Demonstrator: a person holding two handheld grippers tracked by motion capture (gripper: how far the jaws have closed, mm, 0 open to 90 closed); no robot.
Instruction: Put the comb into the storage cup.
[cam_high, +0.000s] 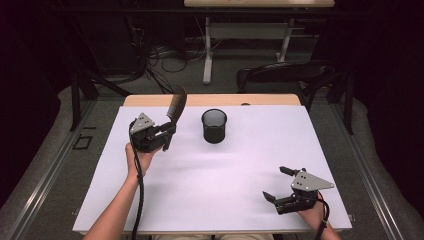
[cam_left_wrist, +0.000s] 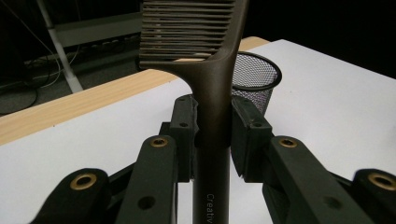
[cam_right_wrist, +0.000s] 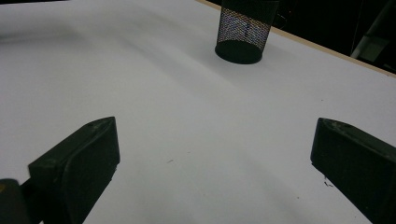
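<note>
A dark brown comb (cam_high: 176, 109) stands raised above the white table top, its handle clamped in my left gripper (cam_high: 167, 134) at the left. In the left gripper view the comb (cam_left_wrist: 212, 70) rises between both pads, teeth at the top. A black mesh cup (cam_high: 214, 126) stands upright at the table's middle back, to the right of the comb; it also appears behind the comb as the mesh cup (cam_left_wrist: 254, 79) and far off as the mesh cup (cam_right_wrist: 243, 30). My right gripper (cam_high: 280, 184) rests near the front right corner, jaws wide apart with nothing between them (cam_right_wrist: 212, 158).
The white sheet (cam_high: 225, 170) covers a wooden table whose bare strip (cam_high: 150, 100) shows at the back. Beyond it are a dark chair (cam_high: 285, 75), a white desk frame (cam_high: 207, 50) and floor cables. The person's forearms enter from the bottom edge.
</note>
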